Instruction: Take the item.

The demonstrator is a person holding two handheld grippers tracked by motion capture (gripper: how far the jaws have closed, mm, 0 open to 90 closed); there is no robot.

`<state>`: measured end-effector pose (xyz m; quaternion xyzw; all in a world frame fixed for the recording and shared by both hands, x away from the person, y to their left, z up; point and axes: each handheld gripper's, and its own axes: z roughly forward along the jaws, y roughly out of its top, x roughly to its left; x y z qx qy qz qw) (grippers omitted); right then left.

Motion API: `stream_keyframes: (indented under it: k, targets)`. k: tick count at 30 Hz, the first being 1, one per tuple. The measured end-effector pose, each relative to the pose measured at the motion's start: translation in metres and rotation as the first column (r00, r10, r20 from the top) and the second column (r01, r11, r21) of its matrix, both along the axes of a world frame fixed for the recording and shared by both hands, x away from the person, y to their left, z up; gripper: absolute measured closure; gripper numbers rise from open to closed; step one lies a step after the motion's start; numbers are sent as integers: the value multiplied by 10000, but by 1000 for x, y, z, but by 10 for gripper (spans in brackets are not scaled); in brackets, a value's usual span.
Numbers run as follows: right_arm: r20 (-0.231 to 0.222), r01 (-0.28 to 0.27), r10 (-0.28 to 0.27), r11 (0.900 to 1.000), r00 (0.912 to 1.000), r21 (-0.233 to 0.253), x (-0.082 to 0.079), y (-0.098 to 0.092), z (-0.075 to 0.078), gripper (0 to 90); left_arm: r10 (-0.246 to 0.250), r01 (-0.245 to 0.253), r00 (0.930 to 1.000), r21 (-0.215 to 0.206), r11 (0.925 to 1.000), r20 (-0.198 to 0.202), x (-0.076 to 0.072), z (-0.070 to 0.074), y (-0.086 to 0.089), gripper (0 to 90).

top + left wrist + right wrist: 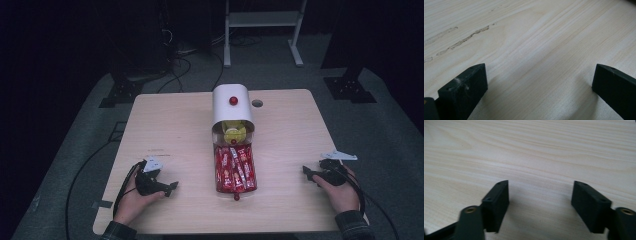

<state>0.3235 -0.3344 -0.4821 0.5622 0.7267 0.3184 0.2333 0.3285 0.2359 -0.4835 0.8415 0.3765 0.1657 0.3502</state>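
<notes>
Left claw (pixel 172 187) and right claw (pixel 306 173) rest low, jaws apparently spread.

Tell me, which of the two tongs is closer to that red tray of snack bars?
Left, narrowly. The left tongs rest on the table left of the red tray; the right tongs lie slightly farther off on its right. Neither touches it.

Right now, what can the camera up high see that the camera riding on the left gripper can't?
The high view takes in the whole scene: a white round-topped box with a red knob, lying with its door folded open, red snack packets on that door, something yellow inside, and both of the person's hands resting apart, the left gripper and right gripper each well clear of the box. The left gripper view gives a close look at its own two black jaws standing wide apart with nothing between them, plus scuff marks in the wood. Both show the pale wooden table.
</notes>
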Motion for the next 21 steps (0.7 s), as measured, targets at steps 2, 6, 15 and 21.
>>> stream_keyframes:
  k: [2,6,15,21]
  targets:
    - [-79,-99,99,9999,9999,-33,-1,0,2,368,3,-3,10000,0,10000,1,0,0,0,0]
    - [-164,-371,371,9993,9992,-1,-2,2,5,417,3,-3,10000,-3,10000,2,0,0,0,0]
    - [124,-760,757,9968,9971,263,-5,8,17,439,3,-3,10000,-2,10000,0,0,0,0,0]
    - [269,-1028,1016,9937,9945,451,-6,12,24,433,4,-4,10000,-4,10000,0,0,0,0,0]
